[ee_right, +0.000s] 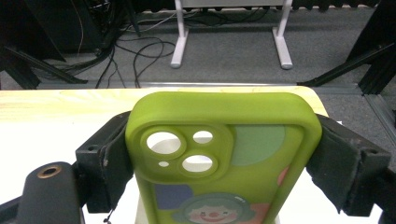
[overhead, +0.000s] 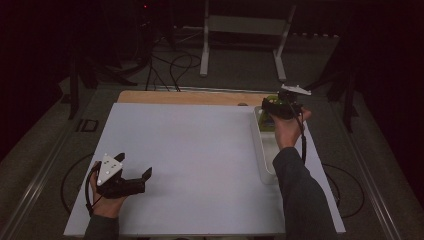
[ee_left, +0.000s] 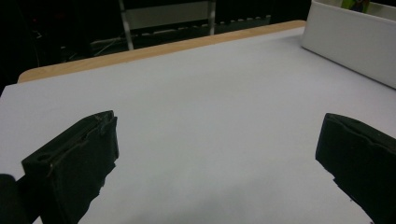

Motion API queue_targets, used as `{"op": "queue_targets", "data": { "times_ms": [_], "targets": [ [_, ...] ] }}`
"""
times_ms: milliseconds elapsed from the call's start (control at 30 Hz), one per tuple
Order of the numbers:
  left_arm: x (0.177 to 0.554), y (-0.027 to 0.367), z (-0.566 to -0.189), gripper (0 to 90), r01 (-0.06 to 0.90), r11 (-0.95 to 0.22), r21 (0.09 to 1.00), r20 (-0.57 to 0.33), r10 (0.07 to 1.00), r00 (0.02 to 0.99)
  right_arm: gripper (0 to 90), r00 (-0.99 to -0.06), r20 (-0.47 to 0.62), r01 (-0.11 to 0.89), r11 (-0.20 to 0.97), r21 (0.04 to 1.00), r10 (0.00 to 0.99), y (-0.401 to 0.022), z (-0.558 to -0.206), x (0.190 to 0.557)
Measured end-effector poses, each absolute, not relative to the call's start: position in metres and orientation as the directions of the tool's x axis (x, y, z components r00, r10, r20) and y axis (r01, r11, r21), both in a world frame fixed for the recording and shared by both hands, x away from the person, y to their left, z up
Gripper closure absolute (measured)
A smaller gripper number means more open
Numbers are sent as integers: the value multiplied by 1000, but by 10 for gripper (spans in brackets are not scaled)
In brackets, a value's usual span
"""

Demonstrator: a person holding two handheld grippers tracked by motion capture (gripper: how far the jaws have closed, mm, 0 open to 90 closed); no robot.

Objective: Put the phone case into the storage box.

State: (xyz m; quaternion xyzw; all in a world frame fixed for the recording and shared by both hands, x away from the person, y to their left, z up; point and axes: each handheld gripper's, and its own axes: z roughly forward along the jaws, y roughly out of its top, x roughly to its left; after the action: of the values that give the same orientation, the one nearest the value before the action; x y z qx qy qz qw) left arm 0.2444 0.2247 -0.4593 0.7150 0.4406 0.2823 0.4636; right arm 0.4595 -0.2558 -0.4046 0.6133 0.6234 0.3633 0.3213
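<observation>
Above tray (overhead: 263, 150): phone case (ee_right: 219, 163) between right tongs (ee_right: 219, 172)

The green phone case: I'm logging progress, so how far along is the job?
Done: the right gripper has closed on the green phone case, its jaws pressing both long sides. In hand: the case is held above the far end of the white tray. Left: setting it down somewhere, perhaps on the white table; the left gripper waits open.

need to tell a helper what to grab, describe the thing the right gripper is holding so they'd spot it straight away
Start at the white tray along the table's right edge. Above its far end, the right gripper is shut on a phone case, one jaw on each long side. It is lime green, with camera cut-outs and a cartoon face on its back; nothing near it shares that colour.
</observation>
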Motion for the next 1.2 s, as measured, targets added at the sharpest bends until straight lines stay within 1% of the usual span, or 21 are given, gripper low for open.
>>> {"op": "queue_targets", "data": {
  "times_ms": [467,1200],
  "targets": [
    [244,226,-459,1,366,-174,914,-10,892,452,154,-46,20,545,8,838,999,-249,-414,463],
    [244,226,-459,1,366,-169,915,-16,892,452,153,-54,16,563,18,826,998,-249,-425,467]
  ]
}}
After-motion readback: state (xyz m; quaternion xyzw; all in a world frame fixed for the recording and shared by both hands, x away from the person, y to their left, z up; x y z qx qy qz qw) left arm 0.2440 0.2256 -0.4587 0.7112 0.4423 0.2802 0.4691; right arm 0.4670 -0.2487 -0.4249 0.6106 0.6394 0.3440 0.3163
